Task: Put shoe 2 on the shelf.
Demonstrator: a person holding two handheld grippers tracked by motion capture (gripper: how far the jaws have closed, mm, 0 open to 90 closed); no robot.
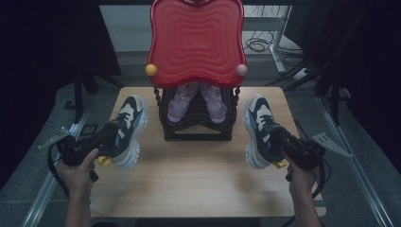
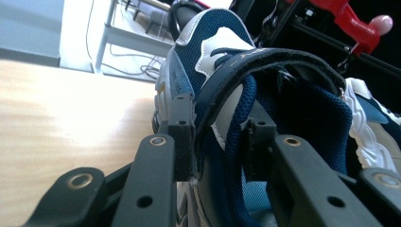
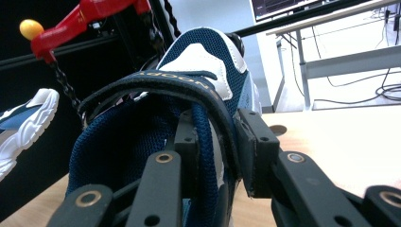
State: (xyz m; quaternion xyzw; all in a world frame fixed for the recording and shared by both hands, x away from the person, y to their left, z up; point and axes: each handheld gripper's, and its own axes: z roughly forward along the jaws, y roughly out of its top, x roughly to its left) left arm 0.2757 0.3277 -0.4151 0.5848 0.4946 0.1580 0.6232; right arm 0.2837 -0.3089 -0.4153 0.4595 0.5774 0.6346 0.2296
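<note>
High view: 2 navy-and-white sneakers flank a black shoe rack [image 1: 196, 127], left sneaker [image 1: 126, 130] at centre left pinched by the left gripper [image 1: 111, 135], right sneaker [image 1: 260, 130] at centre right by the right gripper [image 1: 279, 142].
Left gripper view: jaws clamp the collar at centre.
Right gripper view: same grip, centre.

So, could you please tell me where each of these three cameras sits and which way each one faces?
High view: above the person's side, looking forward and down on the wooden table, the red shoe rack, both forearms and claws.
Left gripper view: rides the left claw, looking along its jaws, which clamp the collar of the left navy sneaker.
Right gripper view: rides the right claw, jaws clamped on the right navy sneaker.
Shared: both gripper views catch the rack's red edge and the other sneaker.
</note>
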